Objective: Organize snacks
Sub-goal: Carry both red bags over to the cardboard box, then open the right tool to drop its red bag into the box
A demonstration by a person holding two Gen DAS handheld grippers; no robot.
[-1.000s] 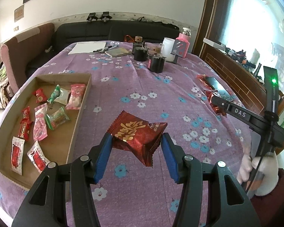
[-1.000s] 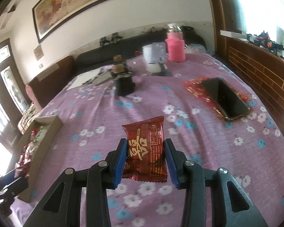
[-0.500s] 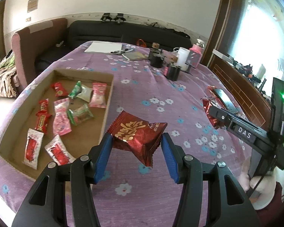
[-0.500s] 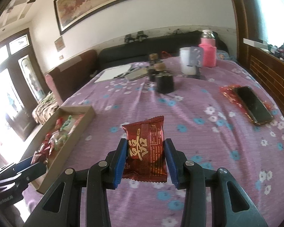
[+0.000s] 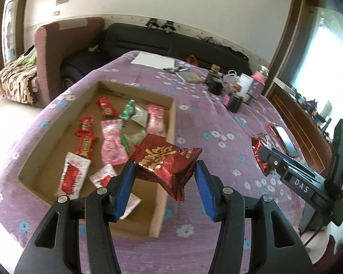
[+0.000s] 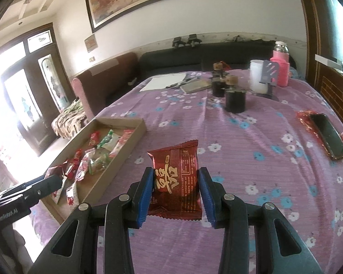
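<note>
The right gripper (image 6: 176, 191) clamps a dark red snack packet (image 6: 175, 180) upright between its blue pads, above the purple flowered tablecloth (image 6: 251, 159). Left of the packet lies an open cardboard tray (image 6: 135, 134) of wrapped sweets. Right of it, well apart, a black phone (image 6: 328, 135) rests on red foil.

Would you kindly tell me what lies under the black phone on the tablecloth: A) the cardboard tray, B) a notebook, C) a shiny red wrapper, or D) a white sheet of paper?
C: in the right wrist view the black phone rests on a shiny red wrapper whose crinkled edges stick out around it on the tablecloth.
</note>
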